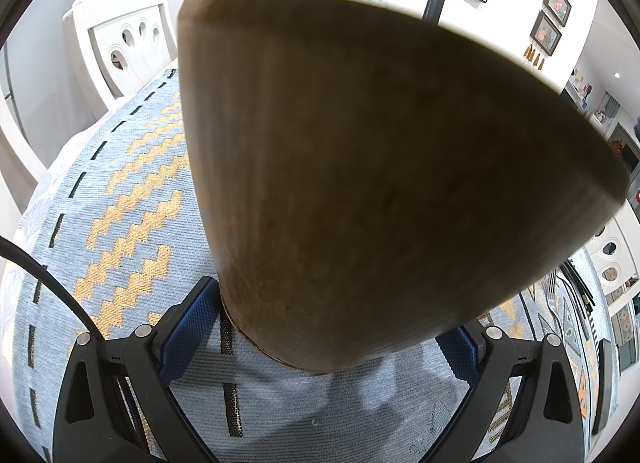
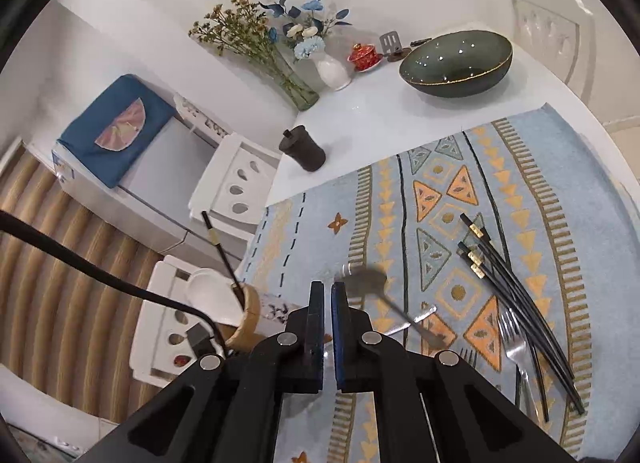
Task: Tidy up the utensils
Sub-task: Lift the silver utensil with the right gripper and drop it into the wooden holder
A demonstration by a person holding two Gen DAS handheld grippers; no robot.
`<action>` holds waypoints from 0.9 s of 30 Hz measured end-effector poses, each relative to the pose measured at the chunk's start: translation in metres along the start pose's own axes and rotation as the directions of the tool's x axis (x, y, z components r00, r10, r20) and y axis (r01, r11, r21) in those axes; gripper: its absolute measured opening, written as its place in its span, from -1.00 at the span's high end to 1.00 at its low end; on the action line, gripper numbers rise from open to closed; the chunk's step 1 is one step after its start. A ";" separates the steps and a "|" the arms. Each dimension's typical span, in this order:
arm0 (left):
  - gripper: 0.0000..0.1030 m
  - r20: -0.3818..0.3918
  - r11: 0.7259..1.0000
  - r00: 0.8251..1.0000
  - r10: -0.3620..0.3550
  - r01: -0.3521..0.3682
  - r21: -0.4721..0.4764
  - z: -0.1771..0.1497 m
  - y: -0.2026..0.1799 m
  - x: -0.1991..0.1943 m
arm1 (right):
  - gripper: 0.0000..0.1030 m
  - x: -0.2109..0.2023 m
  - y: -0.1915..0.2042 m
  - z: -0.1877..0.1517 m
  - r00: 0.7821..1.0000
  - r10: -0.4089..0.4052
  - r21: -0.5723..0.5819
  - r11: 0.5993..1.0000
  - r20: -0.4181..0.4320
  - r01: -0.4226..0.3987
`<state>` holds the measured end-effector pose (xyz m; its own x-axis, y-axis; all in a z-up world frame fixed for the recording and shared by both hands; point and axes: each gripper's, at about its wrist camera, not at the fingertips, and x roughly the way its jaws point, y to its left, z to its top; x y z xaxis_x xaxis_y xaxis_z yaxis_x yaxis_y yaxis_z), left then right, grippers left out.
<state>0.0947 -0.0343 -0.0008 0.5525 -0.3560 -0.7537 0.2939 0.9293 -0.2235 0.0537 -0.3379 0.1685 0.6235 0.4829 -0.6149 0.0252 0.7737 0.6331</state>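
Left gripper (image 1: 320,343) clamps the stiff wooden holder (image 1: 360,163) low. Right gripper (image 2: 327,327) is pinched shut, seemingly (blurred) on the thin, slick spoon (image 2: 366,278) at 1 o'clock; grab mid-handle.

No legible text, labels, brands or numbers anywhere in either view; wall pictures and appliance panel too blurred to read.

light: bright, even | edges: fisheye-warped, dark | spoon (image 2: 366,281): motion-blurred

Black chopsticks (image 2: 516,283) and fork (image 2: 514,347) on mat (image 2: 320,231)
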 end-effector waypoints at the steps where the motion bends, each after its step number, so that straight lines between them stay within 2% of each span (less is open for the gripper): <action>1: -0.93 0.000 1.000 1.000 0.000 0.000 0.000 0.000 0.000 0.000 | 0.94 -0.001 -0.001 0.000 1.000 0.005 0.004 1.000 -0.012 -0.005; 4: -0.93 0.000 1.000 1.000 0.000 0.000 0.000 0.000 0.000 0.000 | 0.91 0.006 -0.004 -0.002 0.997 -0.043 -0.003 0.999 -0.062 0.043; 6: -0.93 0.000 1.000 1.000 -0.001 0.001 -0.001 0.000 0.000 0.000 | 0.85 0.020 -0.015 -0.008 0.989 -0.071 0.029 0.997 -0.132 0.076; 7: -0.93 0.000 1.000 1.000 -0.001 0.001 -0.001 0.000 0.000 0.000 | 0.76 0.026 -0.022 -0.012 0.984 -0.073 0.049 0.995 -0.162 0.082; 9: -0.93 0.000 1.000 1.000 0.000 0.000 0.000 0.000 0.000 0.000 | 0.35 0.040 -0.036 -0.024 0.969 -0.082 0.089 0.990 -0.234 0.105; 10: -0.93 0.000 1.000 1.000 0.000 0.000 0.000 0.000 0.000 0.000 | -0.02 0.047 -0.045 -0.034 0.959 -0.093 0.106 0.986 -0.268 0.125; 11: -0.93 0.000 1.000 1.000 0.000 0.000 0.000 0.000 0.000 0.000 | -0.07 0.052 -0.051 -0.041 0.953 -0.106 0.112 0.983 -0.284 0.143; 13: -0.93 0.000 1.000 1.000 0.000 0.000 0.000 0.000 0.000 0.000 | -0.07 0.061 -0.063 -0.057 0.931 -0.173 0.091 0.973 -0.323 0.212; 14: -0.93 0.000 1.000 1.000 0.000 0.000 0.000 0.000 0.000 0.000 | 0.03 0.066 -0.067 -0.062 0.913 -0.213 0.077 0.964 -0.349 0.255; 15: -0.93 0.000 1.000 1.000 0.000 0.000 0.000 0.000 0.000 0.000 | 0.14 0.074 -0.072 -0.070 0.879 -0.265 0.050 0.950 -0.396 0.309; 16: -0.93 0.000 1.000 1.000 0.000 0.000 0.000 0.000 0.000 0.000 | 0.29 0.079 -0.075 -0.075 0.860 -0.285 0.039 0.942 -0.424 0.332; 18: -0.93 -0.001 1.000 1.000 0.000 0.000 0.000 0.000 0.000 0.000 | 0.35 0.091 -0.079 -0.086 0.818 -0.336 0.013 0.922 -0.466 0.386; 19: -0.93 -0.001 1.000 1.000 0.001 -0.001 0.001 0.000 -0.001 0.000 | 0.42 0.100 -0.081 -0.091 0.790 -0.377 -0.013 0.905 -0.483 0.424; 20: -0.93 -0.002 1.000 1.000 0.002 -0.002 0.001 0.000 -0.001 0.000 | 0.43 0.107 -0.081 -0.094 0.768 -0.413 -0.040 0.890 -0.490 0.453; 21: -0.93 -0.002 1.000 1.000 0.002 -0.002 0.002 0.000 -0.001 0.000 | 0.43 0.110 -0.072 -0.093 0.764 -0.458 -0.086 0.876 -0.454 0.474; 23: -0.93 -0.002 1.000 1.000 0.002 -0.002 0.002 0.000 -0.001 0.000 | 0.56 0.128 -0.050 -0.097 0.696 -0.599 -0.258 0.800 -0.397 0.541; 24: -0.93 -0.002 1.000 1.000 0.001 -0.001 0.001 0.000 -0.001 0.000 | 0.61 0.134 -0.042 -0.100 0.677 -0.632 -0.305 0.775 -0.376 0.554; 25: -0.93 -0.002 1.000 1.000 -0.001 0.001 0.000 0.000 -0.001 0.000 | 0.86 0.136 -0.037 -0.101 0.677 -0.637 -0.333 0.770 -0.368 0.544; 26: -0.93 -0.002 1.000 1.000 -0.001 0.001 0.000 0.000 -0.001 0.000 | 0.88 0.138 -0.034 -0.101 0.688 -0.626 -0.343 0.779 -0.367 0.526; 27: -0.93 -0.002 1.000 1.000 -0.001 0.001 0.000 0.000 -0.002 0.000 | 0.88 0.136 -0.034 -0.099 0.715 -0.597 -0.319 0.801 -0.365 0.506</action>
<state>0.0943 -0.0359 -0.0009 0.5510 -0.3567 -0.7544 0.2943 0.9290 -0.2243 0.0599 -0.2585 0.0167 0.1457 0.0327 -0.9888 0.0864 0.9952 0.0457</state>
